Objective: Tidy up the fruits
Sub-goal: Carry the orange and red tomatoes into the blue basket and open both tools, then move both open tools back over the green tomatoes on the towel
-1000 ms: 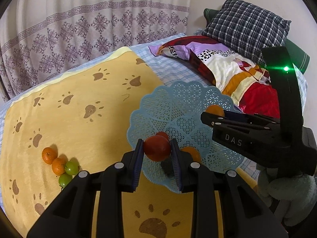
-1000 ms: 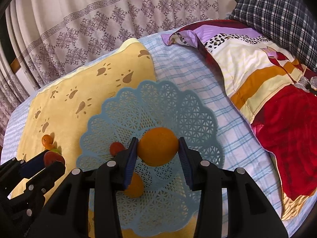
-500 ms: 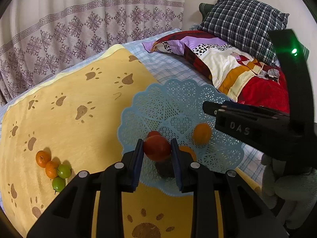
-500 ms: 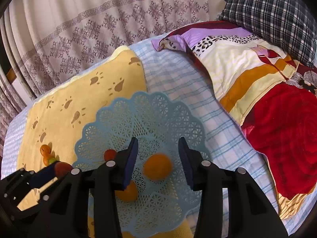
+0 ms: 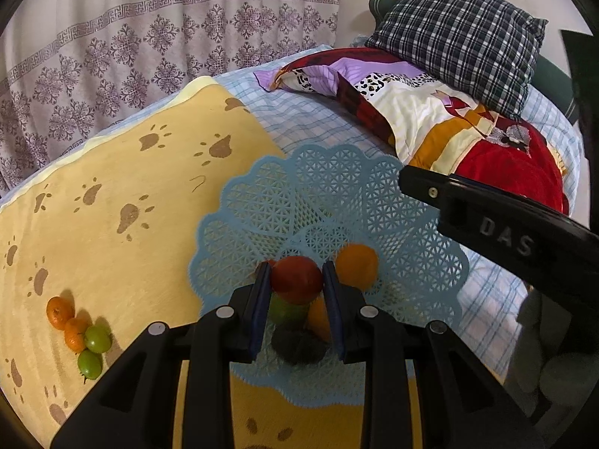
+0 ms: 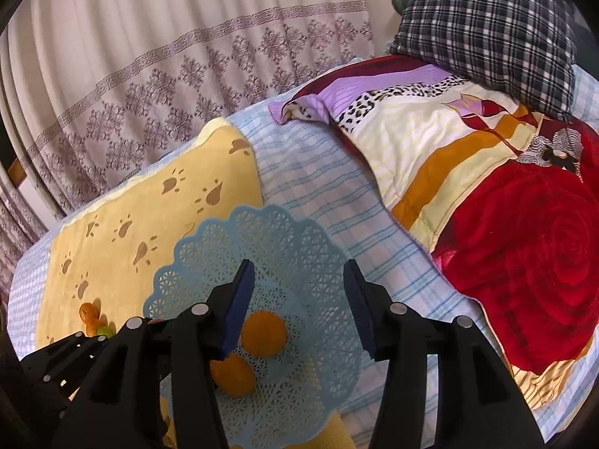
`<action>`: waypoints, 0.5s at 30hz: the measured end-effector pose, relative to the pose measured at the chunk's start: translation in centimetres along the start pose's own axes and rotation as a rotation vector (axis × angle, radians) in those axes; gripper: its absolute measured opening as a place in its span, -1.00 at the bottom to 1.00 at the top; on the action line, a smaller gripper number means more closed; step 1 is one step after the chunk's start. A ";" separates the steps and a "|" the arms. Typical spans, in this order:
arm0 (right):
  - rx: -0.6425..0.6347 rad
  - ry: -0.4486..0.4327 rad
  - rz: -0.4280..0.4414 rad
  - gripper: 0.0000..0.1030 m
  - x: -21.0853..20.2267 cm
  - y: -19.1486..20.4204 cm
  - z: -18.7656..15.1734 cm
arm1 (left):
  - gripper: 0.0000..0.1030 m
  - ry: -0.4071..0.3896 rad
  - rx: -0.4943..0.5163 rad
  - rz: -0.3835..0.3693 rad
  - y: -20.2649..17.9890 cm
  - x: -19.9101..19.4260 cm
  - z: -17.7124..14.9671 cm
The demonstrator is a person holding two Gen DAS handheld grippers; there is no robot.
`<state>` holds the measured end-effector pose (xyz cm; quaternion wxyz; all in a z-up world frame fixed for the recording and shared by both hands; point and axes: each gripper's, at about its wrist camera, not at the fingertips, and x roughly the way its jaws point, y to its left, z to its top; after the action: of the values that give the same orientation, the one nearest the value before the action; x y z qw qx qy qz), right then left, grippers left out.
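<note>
We found the left gripper (image 5: 297,280) clenched on a red fruit (image 5: 297,278), held between its two pads above the near part of a blue lattice tray (image 5: 262,202). Directly below the held fruit lay a green fruit (image 5: 286,308) and part of an orange fruit (image 5: 318,316); a second orange (image 5: 355,265) sat on the tray just right of the right pad. Well to the left of this gripper, on the yellow paw-print blanket (image 5: 131,172), we noted two small oranges (image 5: 60,312) and two green fruits (image 5: 98,338) touching in a cluster.

The right gripper (image 6: 297,303) stood released, its pads spread wide with nothing between them. Below it and toward its left pad, one orange (image 6: 264,333) rested on the tray (image 6: 299,232), and another (image 6: 232,374) lay nearer, partly hidden behind the left finger. To its right lay a patterned quilt (image 6: 524,243) on the bed, with a checked pillow (image 6: 486,22) beyond.
</note>
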<state>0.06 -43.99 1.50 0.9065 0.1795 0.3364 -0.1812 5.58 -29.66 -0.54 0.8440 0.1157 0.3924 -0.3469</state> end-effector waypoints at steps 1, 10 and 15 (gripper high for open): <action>0.005 -0.003 -0.001 0.00 -0.1 -0.1 0.0 | -0.16 0.005 -0.006 -0.004 0.0 0.1 0.1; 0.025 -0.014 -0.005 -0.01 -0.2 -0.5 0.1 | 0.44 -0.039 -0.071 0.034 2.5 -0.7 0.4; 0.015 -0.020 -0.005 -0.01 -0.4 -0.2 0.0 | 0.44 -0.046 -0.111 0.067 4.5 -1.6 0.3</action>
<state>-0.35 -44.03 1.74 0.9081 0.1835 0.3264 -0.1875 8.07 -25.75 0.47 0.8689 0.0740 0.3876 -0.2988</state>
